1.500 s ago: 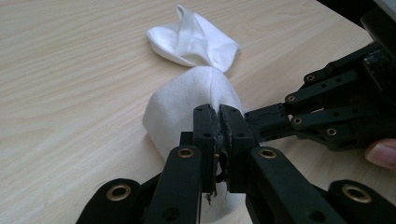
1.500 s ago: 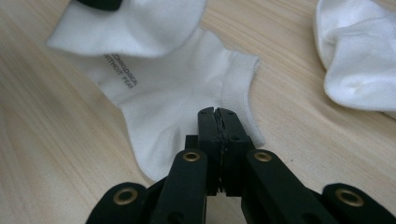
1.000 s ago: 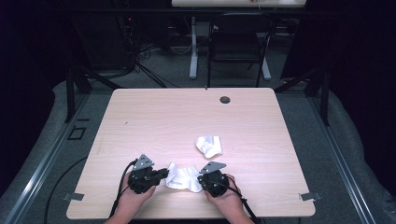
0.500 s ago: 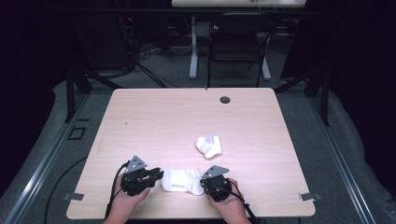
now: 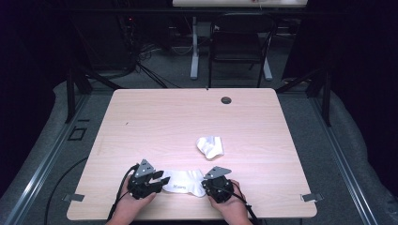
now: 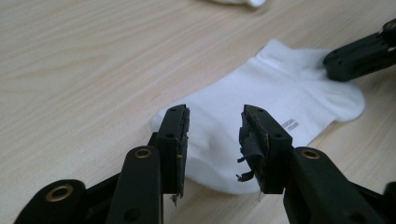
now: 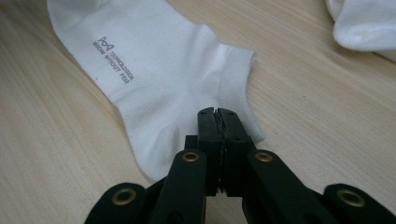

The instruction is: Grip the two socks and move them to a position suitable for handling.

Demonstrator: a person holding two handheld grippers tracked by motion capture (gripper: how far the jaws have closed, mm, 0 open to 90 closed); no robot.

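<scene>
Pinning the flat sock [image 5: 182, 181] to the surface [image 5: 187, 122] with right claw [image 7: 218, 114] clamped, left claw [image 6: 212, 135] just opening off the toe.

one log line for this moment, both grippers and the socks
left gripper: jaws just opening, off flat sock | right gripper: shut on flat sock's heel end | second sock: crumpled, apart, mid-table

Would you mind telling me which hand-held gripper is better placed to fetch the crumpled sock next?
Probably the left hand-held gripper: its jaws have just been opening and stand off the flat sock. The right hand-held gripper is shut on that sock's cuff end, though it sits nearer the crumpled sock.
</scene>
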